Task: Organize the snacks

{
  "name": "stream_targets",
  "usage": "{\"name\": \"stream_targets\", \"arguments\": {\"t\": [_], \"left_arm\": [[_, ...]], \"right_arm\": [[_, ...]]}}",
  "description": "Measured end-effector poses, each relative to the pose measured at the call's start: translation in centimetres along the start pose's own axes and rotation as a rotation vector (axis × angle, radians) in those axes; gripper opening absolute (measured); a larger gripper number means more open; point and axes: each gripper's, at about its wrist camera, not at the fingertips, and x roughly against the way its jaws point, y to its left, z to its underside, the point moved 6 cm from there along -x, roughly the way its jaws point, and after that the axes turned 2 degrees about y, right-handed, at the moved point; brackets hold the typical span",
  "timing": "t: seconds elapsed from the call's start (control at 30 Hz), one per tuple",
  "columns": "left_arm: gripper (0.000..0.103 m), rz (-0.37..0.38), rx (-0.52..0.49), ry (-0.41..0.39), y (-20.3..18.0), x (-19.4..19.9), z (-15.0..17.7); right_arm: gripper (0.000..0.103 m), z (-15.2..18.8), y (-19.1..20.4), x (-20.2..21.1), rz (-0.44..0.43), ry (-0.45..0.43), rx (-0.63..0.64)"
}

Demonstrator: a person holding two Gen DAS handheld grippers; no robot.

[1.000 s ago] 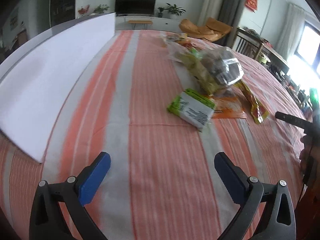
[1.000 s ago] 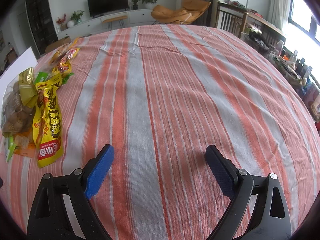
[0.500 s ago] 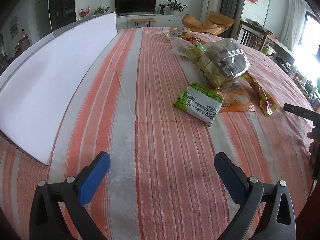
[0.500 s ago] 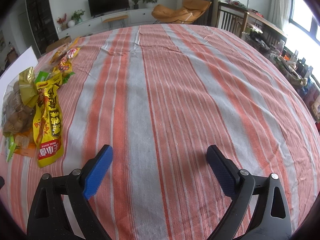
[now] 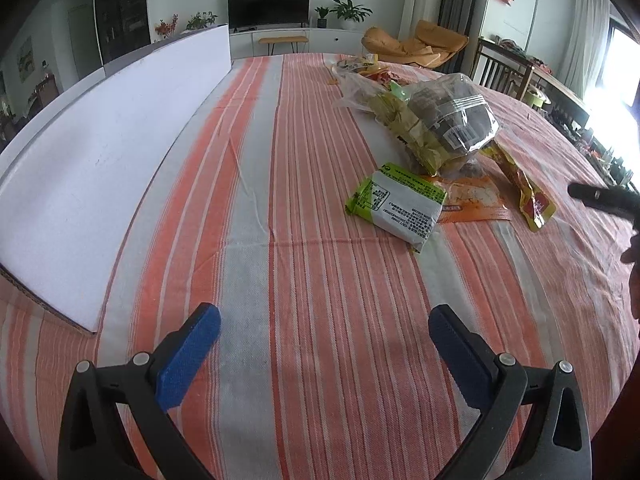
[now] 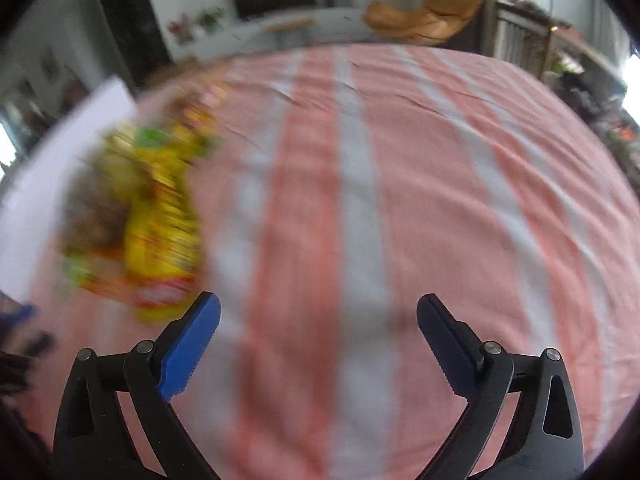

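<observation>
A pile of snacks lies on the striped cloth. In the left wrist view, a green and white packet (image 5: 396, 205) lies nearest, beside an orange packet (image 5: 474, 200), a clear bag of brown and yellow sweets (image 5: 444, 118) and a yellow-red packet (image 5: 528, 196). My left gripper (image 5: 324, 350) is open and empty, well short of the pile. My right gripper (image 6: 318, 334) is open and empty; its view is blurred, with a yellow packet (image 6: 164, 236) just ahead of its left finger. The right gripper's tip (image 5: 600, 198) shows at the right edge of the left wrist view.
A long white board (image 5: 100, 152) lies along the left side of the table. More small packets (image 5: 360, 66) lie at the far end of the cloth. A TV unit, plants and an orange chair stand beyond the table.
The right wrist view has swung and blurred as the right gripper moves toward the snack pile. The left gripper has drifted a little closer to the pile. Both stay open.
</observation>
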Motion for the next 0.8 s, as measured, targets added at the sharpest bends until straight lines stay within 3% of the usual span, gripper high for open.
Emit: {"name": "stream_targets", "arguments": {"t": [0.13, 0.3, 0.33, 0.37, 0.43, 0.47, 0.57, 0.73, 0.8], "left_arm": [[0.103, -0.005, -0.004, 0.002, -0.1, 0.0, 0.0], [0.103, 0.022, 0.016, -0.010, 0.2, 0.1, -0.1], [0.103, 0.028, 0.020, -0.013, 0.3, 0.1, -0.1], [0.103, 0.031, 0.023, -0.015, 0.3, 0.2, -0.2], [0.103, 0.036, 0.026, -0.017, 0.3, 0.2, -0.2], [0.103, 0.035, 0.026, -0.017, 0.3, 0.2, -0.2], [0.103, 0.029, 0.021, -0.014, 0.2, 0.1, -0.3], [0.103, 0.028, 0.020, -0.013, 0.2, 0.0, -0.3], [0.103, 0.024, 0.018, -0.012, 0.1, 0.0, -0.4]], "right_arm": [[0.100, -1.4, 5.4, -0.7, -0.105, 0.042, 0.136], [0.097, -2.5, 9.5, -5.1, -0.053, 0.147, 0.285], [0.091, -2.6, 9.7, -5.7, -0.053, 0.165, 0.284], [0.074, -2.6, 9.9, -6.1, -0.054, 0.182, 0.285], [0.060, -2.7, 10.2, -5.9, -0.078, 0.181, 0.295], [0.060, -2.6, 10.3, -5.8, -0.076, 0.185, 0.297], [0.057, -2.8, 8.8, -5.1, 0.039, 0.163, 0.313], [0.059, -2.7, 1.8, -4.0, 0.206, 0.097, 0.173], [0.061, -2.2, 0.0, -3.5, 0.201, 0.070, 0.145]]}}
